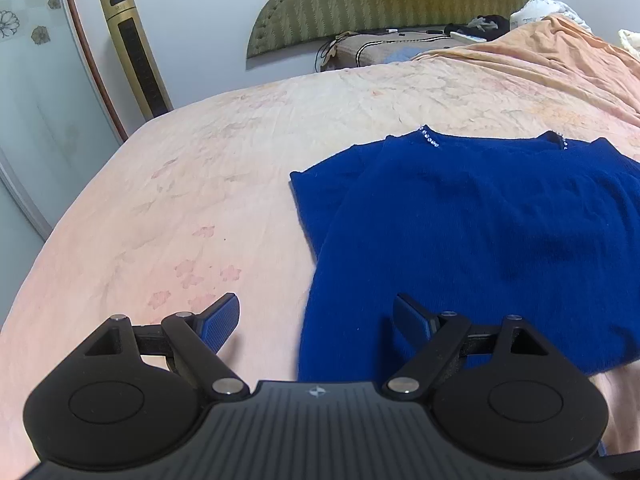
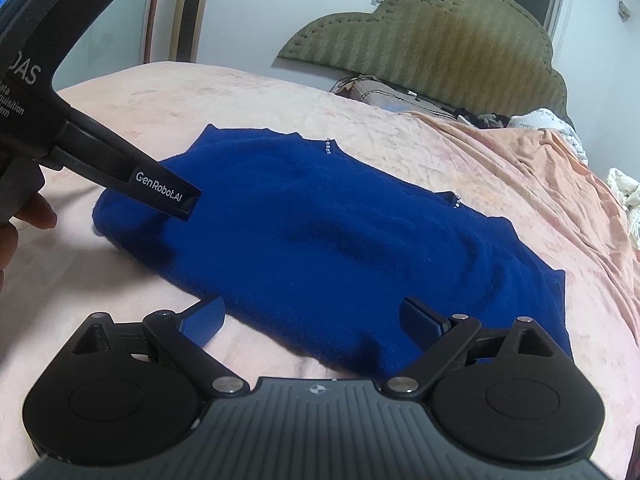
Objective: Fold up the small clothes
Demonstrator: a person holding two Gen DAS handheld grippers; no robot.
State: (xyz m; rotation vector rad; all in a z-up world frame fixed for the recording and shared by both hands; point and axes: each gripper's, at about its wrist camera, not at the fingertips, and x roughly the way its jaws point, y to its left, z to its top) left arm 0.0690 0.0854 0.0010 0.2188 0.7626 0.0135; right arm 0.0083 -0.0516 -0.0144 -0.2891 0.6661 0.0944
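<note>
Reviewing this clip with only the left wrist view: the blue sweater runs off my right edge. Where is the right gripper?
Observer: The right gripper hangs over the near hem of the blue sweater, with its fingers open and gripping nothing.
Operator: Does the sweater's right side lie on the bed?
Observer: Yes, that side lies flat on the pink bedsheet.
Operator: How does my left gripper look from outside?
Observer: The left gripper is held by a hand. One of its fingers reaches over the sweater's left side. I cannot tell whether it touches.
</note>
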